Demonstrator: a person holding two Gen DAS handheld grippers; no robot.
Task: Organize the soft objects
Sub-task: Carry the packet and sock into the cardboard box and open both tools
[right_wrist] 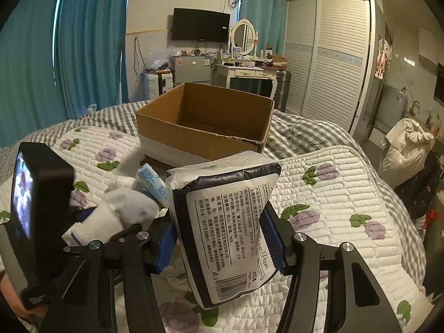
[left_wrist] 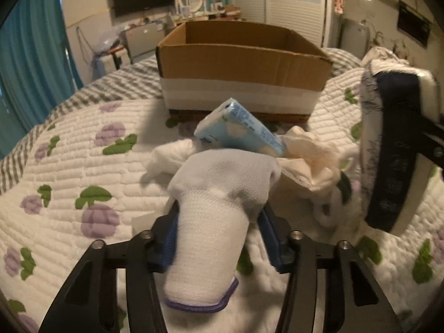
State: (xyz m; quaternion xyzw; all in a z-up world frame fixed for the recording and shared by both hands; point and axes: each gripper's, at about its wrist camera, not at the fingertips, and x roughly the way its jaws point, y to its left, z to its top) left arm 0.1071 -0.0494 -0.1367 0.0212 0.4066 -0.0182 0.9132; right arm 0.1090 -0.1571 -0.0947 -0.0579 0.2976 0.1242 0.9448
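Note:
My left gripper (left_wrist: 219,216) is shut on a white sock (left_wrist: 213,222) with a purple cuff, held just above the quilt. My right gripper (right_wrist: 222,236) is shut on a white and navy tissue pack (right_wrist: 227,227), held above the bed; the pack also shows at the right in the left wrist view (left_wrist: 394,149). An open, empty cardboard box (left_wrist: 241,63) stands on the bed ahead and shows in the right wrist view (right_wrist: 205,138) too. A light blue tissue packet (left_wrist: 238,130) and crumpled white cloths (left_wrist: 310,152) lie between the grippers and the box.
The bed has a white quilt with purple flowers (left_wrist: 69,166) over a grey checked sheet (right_wrist: 305,136). Beyond are teal curtains (right_wrist: 83,41), a wall TV (right_wrist: 200,25), a dressing table (right_wrist: 247,72) and a white wardrobe (right_wrist: 327,63).

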